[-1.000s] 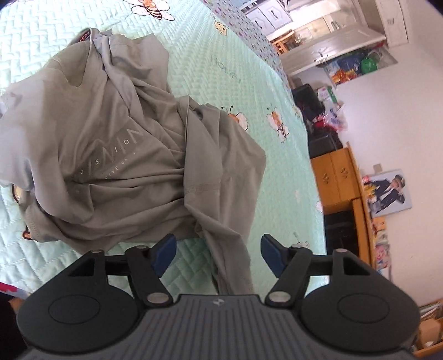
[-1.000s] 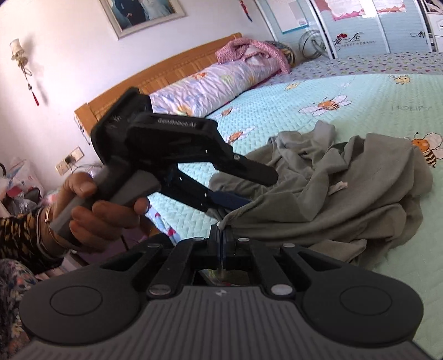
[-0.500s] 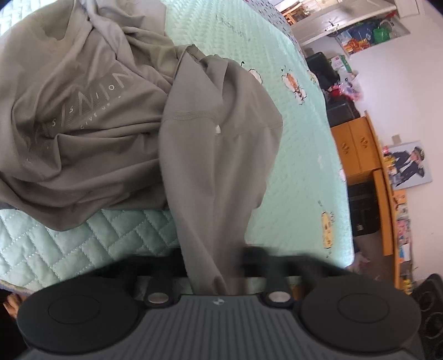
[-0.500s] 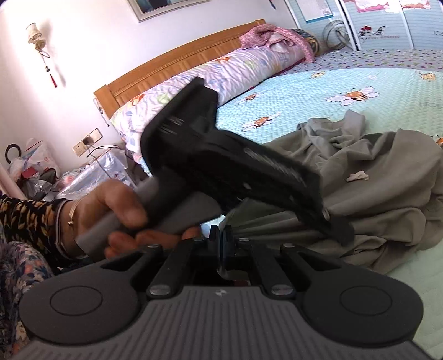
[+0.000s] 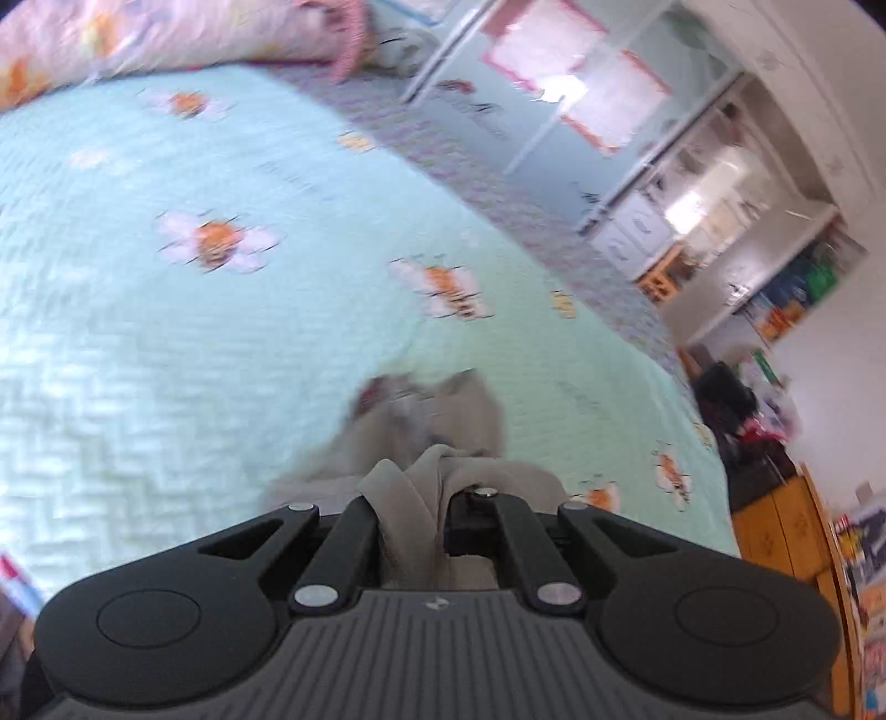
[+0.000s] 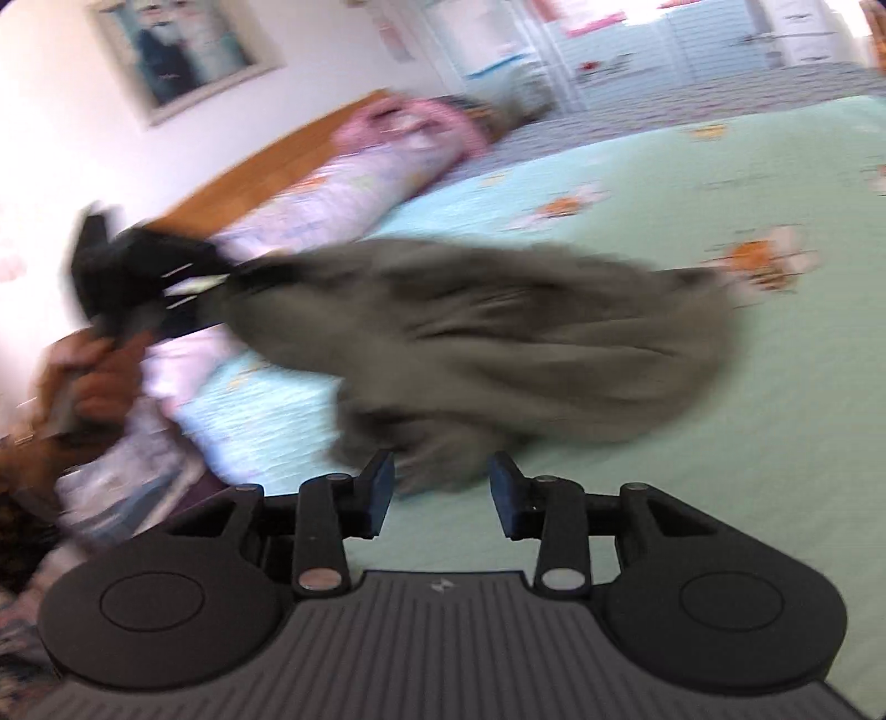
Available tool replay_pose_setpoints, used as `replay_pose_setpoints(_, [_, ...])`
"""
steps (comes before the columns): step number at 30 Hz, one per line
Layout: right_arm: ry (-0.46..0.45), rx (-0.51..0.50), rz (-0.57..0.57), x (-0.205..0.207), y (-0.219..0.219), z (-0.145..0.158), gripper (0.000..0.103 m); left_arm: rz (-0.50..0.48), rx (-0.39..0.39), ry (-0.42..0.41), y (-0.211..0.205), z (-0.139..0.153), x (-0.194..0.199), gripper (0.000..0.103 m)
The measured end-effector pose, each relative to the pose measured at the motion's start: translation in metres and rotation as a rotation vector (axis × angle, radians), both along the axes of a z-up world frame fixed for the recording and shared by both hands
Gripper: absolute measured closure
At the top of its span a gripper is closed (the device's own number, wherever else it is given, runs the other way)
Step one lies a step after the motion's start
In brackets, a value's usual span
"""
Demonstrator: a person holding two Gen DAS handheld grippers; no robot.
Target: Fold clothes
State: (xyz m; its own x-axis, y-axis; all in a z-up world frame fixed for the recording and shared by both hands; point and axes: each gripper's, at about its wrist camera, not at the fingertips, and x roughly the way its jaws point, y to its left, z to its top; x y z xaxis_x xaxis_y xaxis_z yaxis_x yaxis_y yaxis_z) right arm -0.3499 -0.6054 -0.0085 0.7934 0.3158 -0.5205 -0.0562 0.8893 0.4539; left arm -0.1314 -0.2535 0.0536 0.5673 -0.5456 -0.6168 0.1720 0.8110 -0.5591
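Note:
A grey T-shirt (image 6: 498, 343) hangs stretched and blurred over the green bee-print bedspread (image 6: 775, 443). My left gripper (image 5: 412, 515) is shut on the grey T-shirt (image 5: 410, 498), with bunched cloth squeezed between its fingers. In the right wrist view that same left gripper (image 6: 210, 282) shows at upper left, held by a hand (image 6: 105, 376), with the shirt trailing from it to the right. My right gripper (image 6: 443, 487) is open, its blue pads apart, just in front of the shirt's lower edge, with nothing between them.
A long floral pillow (image 6: 354, 188) lies against the wooden headboard (image 6: 277, 166) at the back. Wardrobe doors (image 5: 554, 105) and an orange cabinet (image 5: 786, 526) stand beyond the bed's far side. A framed picture (image 6: 177, 50) hangs on the wall.
My left gripper closed on the shirt and swung it up and away to the left. My right gripper let go of the cloth and now stands open. Both views are motion-blurred.

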Motion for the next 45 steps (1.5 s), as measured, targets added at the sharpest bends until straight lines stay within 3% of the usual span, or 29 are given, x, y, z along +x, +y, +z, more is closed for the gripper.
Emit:
replay_pose_setpoints(5, [0.028, -0.084, -0.159, 0.037, -0.019, -0.005, 0.051, -0.02, 0.048, 0.077, 0.013, -0.026, -0.004, 0.102])
replay_pose_setpoints(13, [-0.04, -0.345, -0.132, 0.135, -0.004, -0.008, 0.038, -0.058, 0.072, 0.11, 0.019, -0.046, -0.021, 0.101])
replay_pose_setpoints(16, [0.014, -0.362, -0.204, 0.167, -0.008, -0.017, 0.037, -0.055, 0.083, 0.142, 0.02, -0.055, -0.021, 0.101])
replay_pose_setpoints(18, [0.081, -0.321, -0.175, 0.185, -0.012, -0.031, 0.038, -0.058, 0.094, 0.155, 0.02, -0.061, -0.021, 0.101])
replay_pose_setpoints(20, [0.157, -0.236, -0.114, 0.195, -0.017, -0.048, 0.05, -0.064, 0.109, 0.162, 0.018, -0.065, -0.021, 0.101])
replay_pose_setpoints(21, [0.197, -0.185, -0.091, 0.197, -0.02, -0.055, 0.079, -0.066, 0.115, 0.165, 0.016, -0.066, -0.022, 0.101])
replay_pose_setpoints(22, [0.196, -0.156, -0.083, 0.191, -0.02, -0.056, 0.095, -0.07, 0.119, 0.166, 0.015, -0.067, -0.022, 0.101])
replay_pose_setpoints(26, [0.097, -0.076, -0.116, 0.146, -0.017, -0.038, 0.097, -0.1, 0.127, 0.16, 0.003, -0.067, -0.021, 0.101])
replay_pose_setpoints(32, [-0.087, 0.118, -0.353, 0.075, -0.07, 0.013, 0.1, -0.254, 0.095, 0.1, -0.047, -0.047, -0.029, 0.1])
replay_pose_setpoints(37, [-0.239, 0.024, -0.542, 0.018, -0.107, 0.066, 0.1, -0.391, 0.049, 0.077, -0.1, -0.032, -0.038, 0.099])
replay_pose_setpoints(40, [-0.308, -0.015, -0.596, -0.006, -0.123, 0.097, 0.1, -0.445, 0.061, 0.05, -0.136, -0.028, -0.039, 0.099])
replay_pose_setpoints(45, [-0.306, -0.059, -0.623, -0.018, -0.134, 0.11, 0.1, -0.435, 0.118, -0.002, -0.176, -0.026, -0.035, 0.099])
